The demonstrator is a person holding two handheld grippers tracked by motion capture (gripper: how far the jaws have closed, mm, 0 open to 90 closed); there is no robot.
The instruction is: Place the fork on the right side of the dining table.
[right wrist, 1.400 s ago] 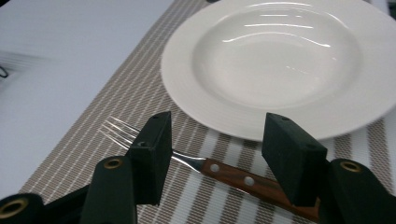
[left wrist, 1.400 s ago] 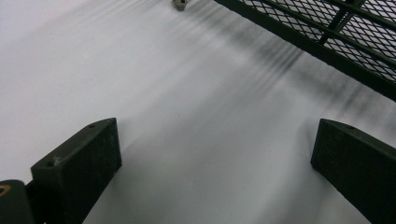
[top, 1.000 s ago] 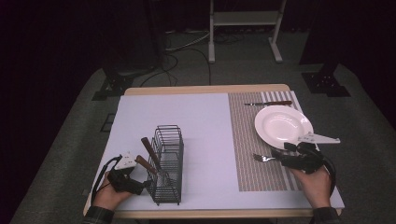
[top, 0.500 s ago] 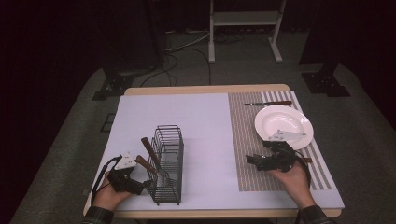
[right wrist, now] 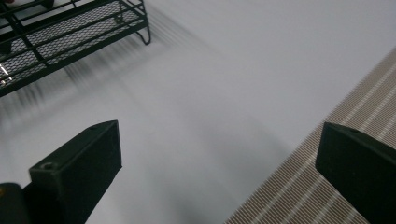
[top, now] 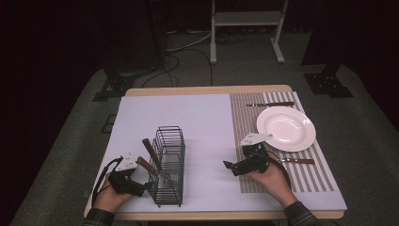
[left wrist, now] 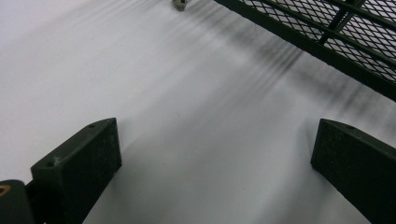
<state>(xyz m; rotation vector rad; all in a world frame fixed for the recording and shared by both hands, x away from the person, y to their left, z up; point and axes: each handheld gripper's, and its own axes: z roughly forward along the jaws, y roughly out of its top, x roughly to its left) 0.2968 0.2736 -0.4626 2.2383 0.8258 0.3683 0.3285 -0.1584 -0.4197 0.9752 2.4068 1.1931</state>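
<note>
A black wire basket (top: 168, 165) stands on the white mat with two brown-handled utensils (top: 151, 153) leaning out of it. My left gripper (top: 139, 187) rests open just left of the basket, whose mesh (left wrist: 327, 37) shows beyond its jaws, with nothing between them. My right gripper (top: 231, 167) points left at the striped placemat's (top: 244, 117) left edge. Its jaws have just been opening and stand open and empty over the white mat (right wrist: 210, 93). A brown-handled utensil (top: 299, 161) lies on the placemat below the white plate (top: 286, 128).
A brown-handled knife (top: 270, 104) lies on the placemat behind the plate. The basket's corner (right wrist: 56, 37) shows at the upper left of the right gripper view. Bare white mat (top: 207, 127) lies between basket and placemat. A metal stand (top: 244, 28) is beyond the table.
My right gripper has moved left from beside the plate to the placemat's left edge and its jaws have opened, leaving the brown-handled utensil on the placemat. The left gripper has stayed still.
</note>
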